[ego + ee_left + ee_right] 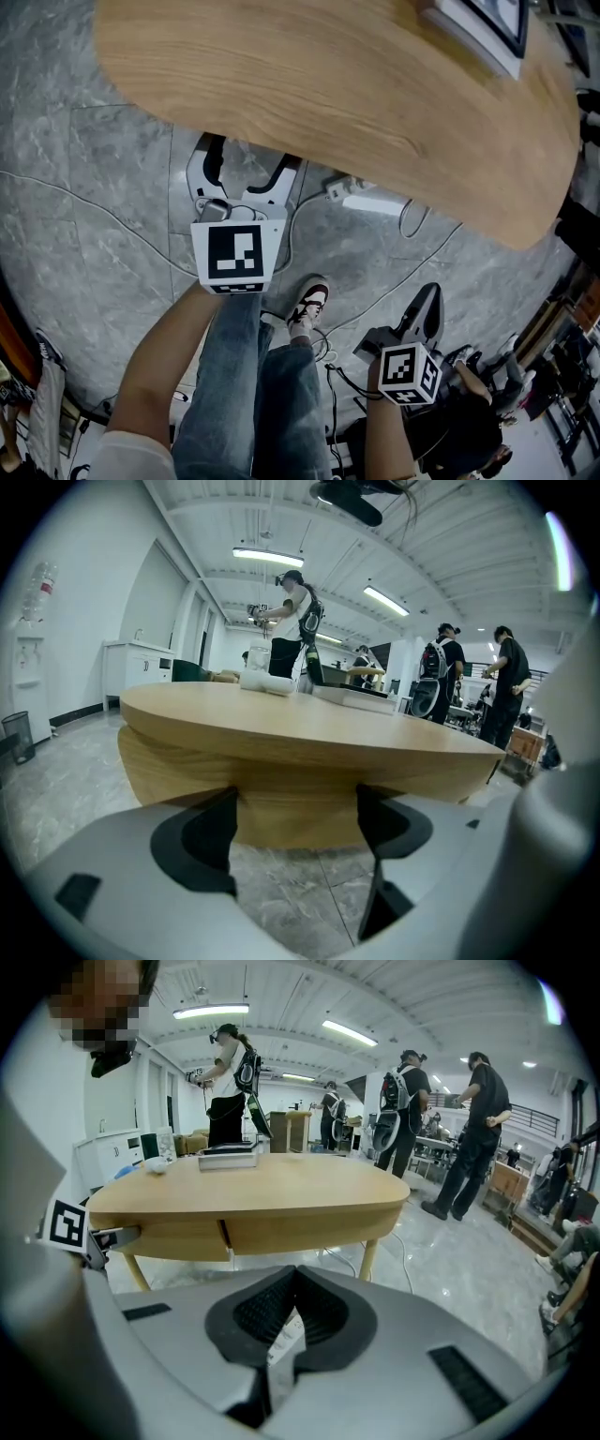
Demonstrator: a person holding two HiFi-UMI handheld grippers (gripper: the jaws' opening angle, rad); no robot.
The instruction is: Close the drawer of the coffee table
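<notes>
Drawer (225,1233): seemingly flush with coffee table (328,84) front.
Left gripper (295,817): jaws wide apart, empty, facing table edge.
Right gripper (295,1283): closed, empty.

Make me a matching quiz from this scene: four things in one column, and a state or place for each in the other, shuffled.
Things:
1. left gripper
2. right gripper
3. coffee table
4. power strip

Descriptions:
A. white, lying on the floor
B. jaws apart
C. light wooden top
D. jaws together

Pairs: 1-B, 2-D, 3-C, 4-A
</notes>
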